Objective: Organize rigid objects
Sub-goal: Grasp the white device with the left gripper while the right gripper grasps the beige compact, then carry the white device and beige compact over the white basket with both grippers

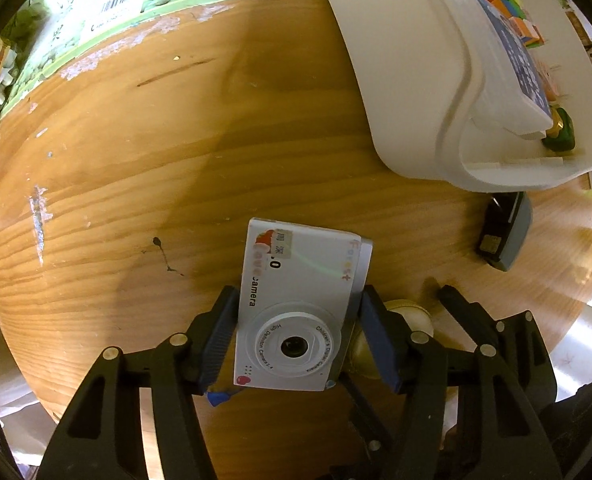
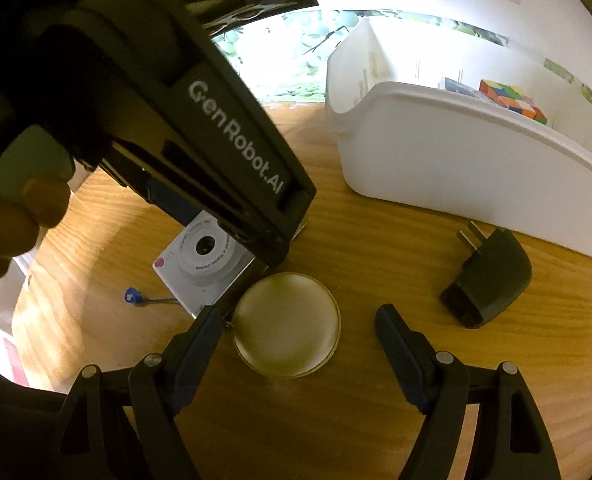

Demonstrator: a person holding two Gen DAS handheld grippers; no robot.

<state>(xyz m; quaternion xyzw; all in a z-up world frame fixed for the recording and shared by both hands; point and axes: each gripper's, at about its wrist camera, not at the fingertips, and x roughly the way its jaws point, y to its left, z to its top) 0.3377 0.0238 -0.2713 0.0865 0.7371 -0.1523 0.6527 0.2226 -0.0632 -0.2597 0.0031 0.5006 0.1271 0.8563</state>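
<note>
Two tongs work over a wooden counter (image 1: 135, 152). The left tongs (image 1: 296, 332) point straight down and straddle a white toy camera (image 1: 296, 304) lying flat, lens up; both blue pads meet its long sides, so it reads as clenched on the camera, which has not left the counter. The right tongs (image 2: 296, 332) stand released, jaws wide, with a round gold compact (image 2: 285, 326) lying between them, touched by neither pad as far as can be seen. The compact sits just beside the camera's corner.

Risks, as judged from this view: the pads hold the camera near its lens end rather than at its middle, so on lifting it may tip or slide out. The right tongs' near jaw lies close to the camera's corner, and closing it could nudge the camera or knock against the left tongs. The compact is low and domed, so pads may ride over its rim and skid it toward the black charger (image 2: 490, 278).

Count: one toy camera; one compact; one charger with two prongs, lying near the bin's wall; one white bin (image 2: 456, 160), well apart from the camera, already holding one coloured puzzle cube (image 2: 512, 100), one blue box (image 1: 516, 60) and one small green item (image 1: 562, 130); one blue-tipped strap end (image 2: 131, 296) beside the camera.
</note>
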